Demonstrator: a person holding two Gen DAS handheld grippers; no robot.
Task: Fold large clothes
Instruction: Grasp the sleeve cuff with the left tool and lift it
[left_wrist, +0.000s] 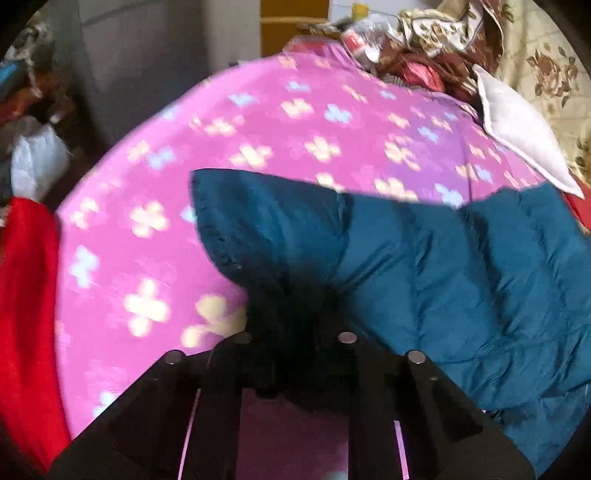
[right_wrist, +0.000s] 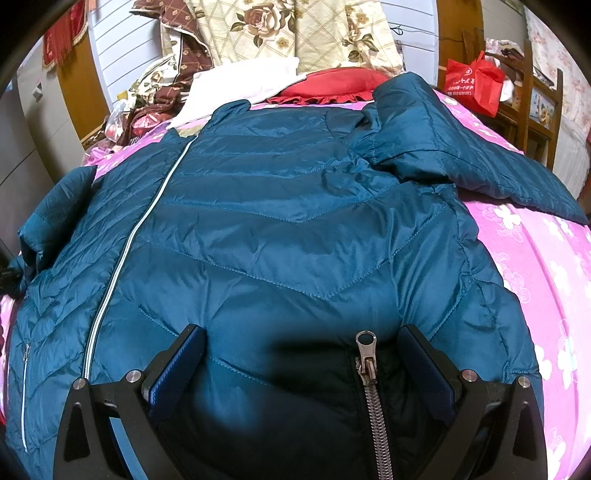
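Note:
A teal quilted down jacket (right_wrist: 280, 206) lies spread on a pink flowered bedsheet (right_wrist: 535, 258), front up, with a white zipper line (right_wrist: 122, 254) down its left part. Its right sleeve (right_wrist: 461, 147) is folded over the shoulder. My right gripper (right_wrist: 301, 339) is open, with its blue pads either side of the hem, just above a metal pocket zipper (right_wrist: 367, 354). In the left wrist view my left gripper (left_wrist: 291, 321) is shut on the jacket's left sleeve (left_wrist: 266, 229) and holds it lifted over the bedsheet (left_wrist: 258, 129); the fingertips are hidden in dark fabric.
A white pillow (left_wrist: 517, 129), a red ruffled cushion (right_wrist: 332, 86) and floral bedding (right_wrist: 295, 33) lie at the head of the bed. A red bag (right_wrist: 472, 85) hangs on a wooden chair at the right. A red cloth (left_wrist: 26, 314) lies at the bed's left edge.

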